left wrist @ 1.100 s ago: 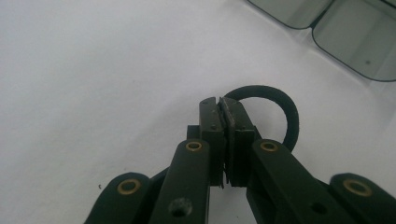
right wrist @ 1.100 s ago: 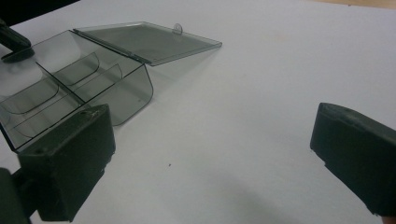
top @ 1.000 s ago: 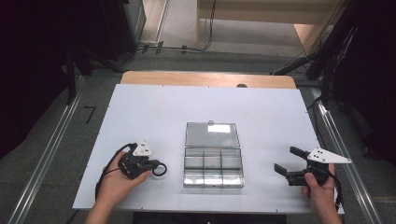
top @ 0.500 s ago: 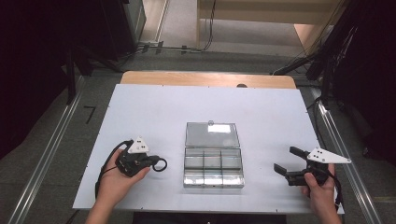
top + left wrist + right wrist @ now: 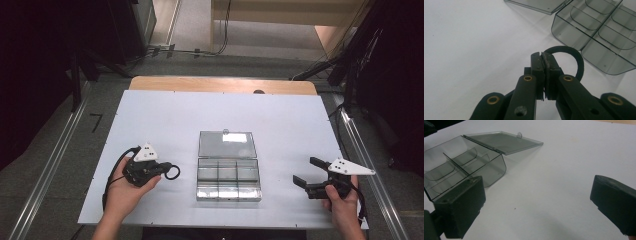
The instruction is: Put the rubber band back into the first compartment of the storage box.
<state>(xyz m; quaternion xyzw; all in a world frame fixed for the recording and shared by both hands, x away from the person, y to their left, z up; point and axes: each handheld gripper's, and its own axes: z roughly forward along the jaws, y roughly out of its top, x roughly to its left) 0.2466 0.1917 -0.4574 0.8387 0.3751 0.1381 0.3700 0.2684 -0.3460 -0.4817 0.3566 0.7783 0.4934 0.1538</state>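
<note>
A clear plastic compartment box [image 5: 228, 179] lies mid-table, its lid [image 5: 227, 144] open flat behind it and its cells looking empty. To its left, my left gripper [image 5: 162, 169] is shut on a black rubber ring [image 5: 173, 172]. In the left gripper view the jaws [image 5: 542, 56] pinch the ring [image 5: 574, 56] at its edge, and the loop sticks out toward the box [image 5: 599, 32]. At the table's right, my right gripper [image 5: 305, 170] stands open and empty, pointing left toward the box. Its pads [image 5: 459, 207] frame bare table, with the box [image 5: 461, 167] at upper left.
The white table [image 5: 165, 120] has a wooden strip [image 5: 220, 85] along its far edge. Dark equipment and cables stand on the floor beyond. Metal rails [image 5: 50, 170] run along both sides of the table.
My left gripper has shifted slightly away from the near edge with the ring still held. The right gripper has stayed put.
</note>
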